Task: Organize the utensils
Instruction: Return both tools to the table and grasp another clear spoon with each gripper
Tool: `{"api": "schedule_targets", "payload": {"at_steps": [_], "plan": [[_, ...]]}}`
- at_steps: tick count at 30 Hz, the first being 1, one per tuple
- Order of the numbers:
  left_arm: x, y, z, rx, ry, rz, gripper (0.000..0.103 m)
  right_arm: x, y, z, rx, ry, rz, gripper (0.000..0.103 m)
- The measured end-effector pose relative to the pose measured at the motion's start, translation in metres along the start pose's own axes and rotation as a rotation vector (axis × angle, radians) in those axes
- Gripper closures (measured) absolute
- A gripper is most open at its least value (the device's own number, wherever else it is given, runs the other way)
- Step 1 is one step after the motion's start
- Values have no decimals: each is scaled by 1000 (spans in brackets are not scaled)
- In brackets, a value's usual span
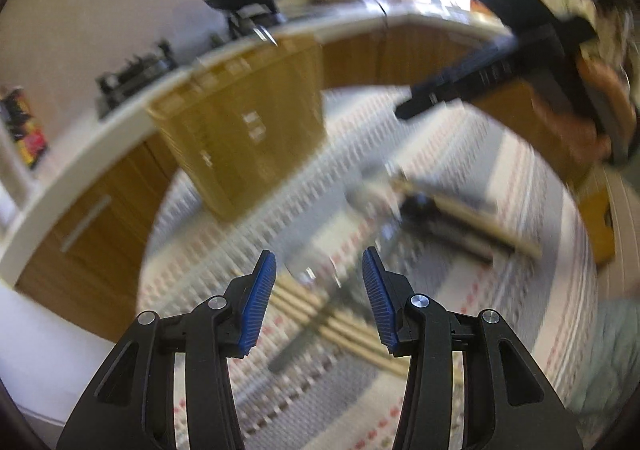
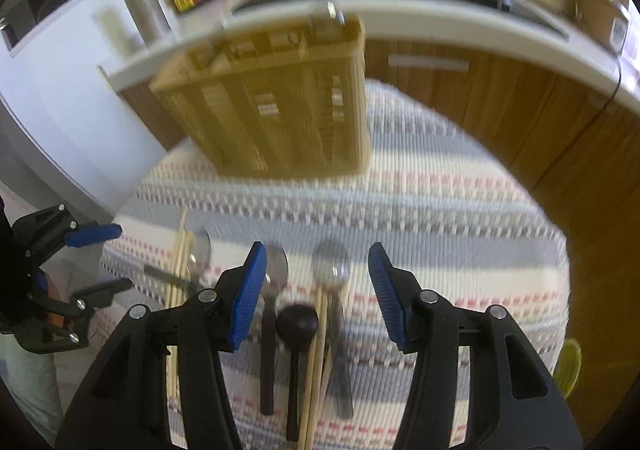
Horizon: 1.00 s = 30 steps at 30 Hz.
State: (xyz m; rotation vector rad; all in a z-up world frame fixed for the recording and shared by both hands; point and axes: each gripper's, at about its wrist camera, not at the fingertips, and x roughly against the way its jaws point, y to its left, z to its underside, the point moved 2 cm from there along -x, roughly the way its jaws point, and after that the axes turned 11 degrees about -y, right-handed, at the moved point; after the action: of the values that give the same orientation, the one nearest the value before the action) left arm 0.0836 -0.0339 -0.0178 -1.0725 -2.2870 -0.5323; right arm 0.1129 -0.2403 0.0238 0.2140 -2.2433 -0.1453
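Both claws empty. Our right claw hangs spread over a row of utensils on the striped mat: two metal spoons, a black spoon and chopsticks, lying side by side near the mat's near edge, handles toward us, probably so they can be pinched one at a time. Left claw also spread, above more chopsticks; that view is blurred. The wooden caddy stands at the mat's far edge, against the cabinet. Something metal pokes from its far compartment; the rest we can't tell.
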Motion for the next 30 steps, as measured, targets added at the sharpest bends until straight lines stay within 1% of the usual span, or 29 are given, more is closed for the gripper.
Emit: {"api": "schedule_targets", "payload": {"at_steps": [2,3,4,5,6,10,12,14,16,19,22,25,26,27,30], "plan": [[-10,-6,10,-41,57,25,60,-8,-5,6,-10,42,2,54],[-14,-8,15,-57,84,51,61,-11,-6,9,-11,57,4,54],[-18,-9,20,-64,106,76,67,-14,-8,12,-11,73,3,54],[-22,-9,22,-64,123,86,69,-17,-9,15,-12,89,1,54],[-25,-7,26,-60,142,93,69,-20,-10,17,-12,100,-2,54],[-37,1,30,-56,186,94,73,-33,-12,28,-11,160,-14,65],[-42,1,31,-72,212,91,74,-38,-12,31,-12,180,-18,66],[-48,-1,33,-92,248,100,78,-41,-14,32,-16,191,-22,67],[-54,-4,33,-118,284,93,78,-45,-17,31,-20,201,-23,67],[-58,-1,31,-109,299,93,79,-52,-22,29,-39,219,-29,71],[-63,0,26,-100,316,90,80,-61,-26,28,-69,240,-49,71],[-68,0,21,-77,334,76,87,-71,-25,27,-75,257,-54,71],[-67,1,19,-56,338,79,91,-74,-24,28,-71,265,-54,71],[-67,-1,19,-43,339,82,94,-76,-22,29,-70,272,-57,71],[-65,-7,18,-3,327,83,94,-81,-15,31,-48,285,-49,71]]}}
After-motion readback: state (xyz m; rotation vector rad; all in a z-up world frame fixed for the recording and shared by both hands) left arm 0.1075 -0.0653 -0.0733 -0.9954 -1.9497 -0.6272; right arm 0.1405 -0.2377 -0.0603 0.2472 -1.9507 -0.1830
